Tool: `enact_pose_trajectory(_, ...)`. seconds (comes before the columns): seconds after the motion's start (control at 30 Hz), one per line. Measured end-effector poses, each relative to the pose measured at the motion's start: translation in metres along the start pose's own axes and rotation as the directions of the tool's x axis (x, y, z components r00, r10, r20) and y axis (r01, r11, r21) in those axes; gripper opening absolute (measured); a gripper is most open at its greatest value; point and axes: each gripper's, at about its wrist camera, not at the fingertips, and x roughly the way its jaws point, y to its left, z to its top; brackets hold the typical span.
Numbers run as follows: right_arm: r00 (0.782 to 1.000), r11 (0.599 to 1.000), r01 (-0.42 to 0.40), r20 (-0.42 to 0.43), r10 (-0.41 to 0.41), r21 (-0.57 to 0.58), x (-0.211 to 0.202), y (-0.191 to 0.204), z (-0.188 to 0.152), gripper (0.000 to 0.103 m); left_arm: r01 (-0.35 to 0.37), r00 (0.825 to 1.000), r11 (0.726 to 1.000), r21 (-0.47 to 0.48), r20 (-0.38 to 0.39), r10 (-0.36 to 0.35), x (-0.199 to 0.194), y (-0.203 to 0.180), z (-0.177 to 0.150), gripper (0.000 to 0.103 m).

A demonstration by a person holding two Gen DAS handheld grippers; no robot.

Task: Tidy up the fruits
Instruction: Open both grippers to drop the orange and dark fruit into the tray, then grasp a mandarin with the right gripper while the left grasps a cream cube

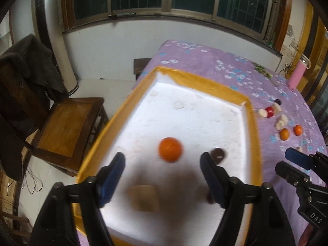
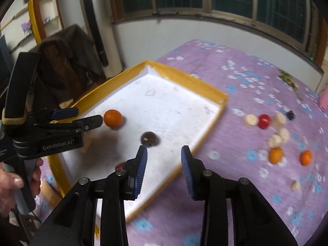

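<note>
A white tray with a yellow rim (image 1: 205, 86) (image 2: 180, 78) lies on the purple bedspread. An orange (image 1: 170, 149) (image 2: 112, 118) sits in the tray, next to a dark brown fruit (image 1: 219, 154) (image 2: 149, 138). My left gripper (image 1: 162, 180) (image 2: 88, 116) is open and empty just above the tray, the orange a little ahead of its fingertips. My right gripper (image 2: 164, 164) (image 1: 287, 162) is open and empty above the tray's right rim. Loose fruit lies on the bedspread to the right: two oranges (image 2: 276, 155) (image 1: 284, 133), a red fruit (image 2: 264, 121) (image 1: 270, 111) and several pale slices (image 2: 251, 120).
A wooden chair (image 1: 67, 127) draped with a dark coat stands left of the bed. A pink object (image 1: 296, 76) lies at the bed's far right. A small reddish piece (image 2: 120, 166) lies in the tray's near corner.
</note>
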Motion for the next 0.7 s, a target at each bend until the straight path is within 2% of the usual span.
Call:
enact_pose_trajectory(0.13,0.999,0.998,0.048,0.004,-0.048,0.048,-0.018,-0.029,-0.014,0.044,0.073,0.997,0.997,0.020,-0.006,-0.073,-0.001,-0.037,0.002,0.088)
enact_pose_trajectory(0.2,0.996,0.993,0.092,0.002,-0.092,0.078,-0.025,-0.045,-0.023,0.060,0.098,0.995,0.994,0.047,-0.026,-0.097,0.001,-0.059,0.001,0.091)
enact_pose_trajectory(0.27,0.991,0.985,0.134,0.006,-0.135,0.106,-0.033,-0.063,-0.031,0.071,0.113,0.993,0.990,0.083,-0.031,-0.111,0.001,-0.081,-0.001,0.092)
enact_pose_trajectory(0.53,0.974,0.950,0.225,-0.019,-0.226,0.216,-0.055,-0.145,-0.060,0.071,0.128,0.991,0.975,0.182,-0.059,-0.119,-0.004,-0.141,-0.014,0.094)
enact_pose_trajectory(0.7,0.977,0.943,0.212,-0.028,-0.212,0.258,-0.048,-0.185,-0.063,0.072,0.129,0.990,0.968,0.213,-0.078,-0.115,-0.004,-0.162,-0.020,0.094)
